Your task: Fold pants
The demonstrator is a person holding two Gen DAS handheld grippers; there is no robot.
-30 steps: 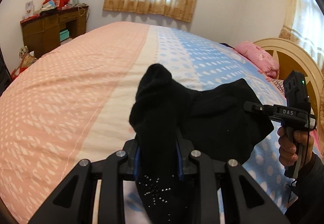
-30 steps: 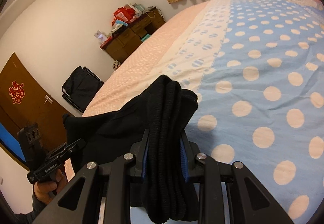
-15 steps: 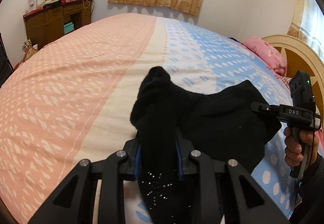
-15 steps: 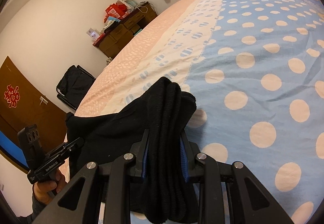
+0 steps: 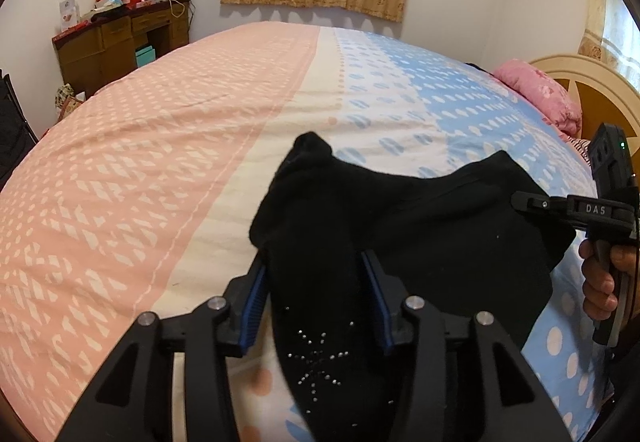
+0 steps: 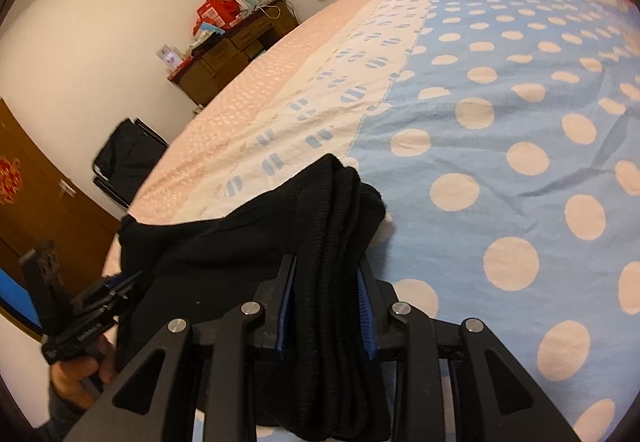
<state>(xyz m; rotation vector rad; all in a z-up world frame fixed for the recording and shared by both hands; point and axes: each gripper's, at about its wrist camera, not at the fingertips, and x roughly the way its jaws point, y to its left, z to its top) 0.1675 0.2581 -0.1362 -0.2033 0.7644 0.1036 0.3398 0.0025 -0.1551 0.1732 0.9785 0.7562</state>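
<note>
The black pants [image 5: 420, 226] hang slack over the bed [image 5: 160, 170] near its edge, left gripper [image 5: 314, 282] and right gripper [image 6: 326, 282] each clamped on a bunched corner, so it's soft, light, droopy stuff, best pinched at thick edges.

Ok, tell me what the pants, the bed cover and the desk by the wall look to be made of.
Pants: black knit, probably cotton or wool blend; matte, ribbed at the bunched edge, with small shiny studs on one part.
Bed cover: thin woven cloth, likely cotton; matte, printed dots, soft creases.
Desk: dark brown wood or wood veneer, slightly glossy; the grain is too small to confirm.
</note>
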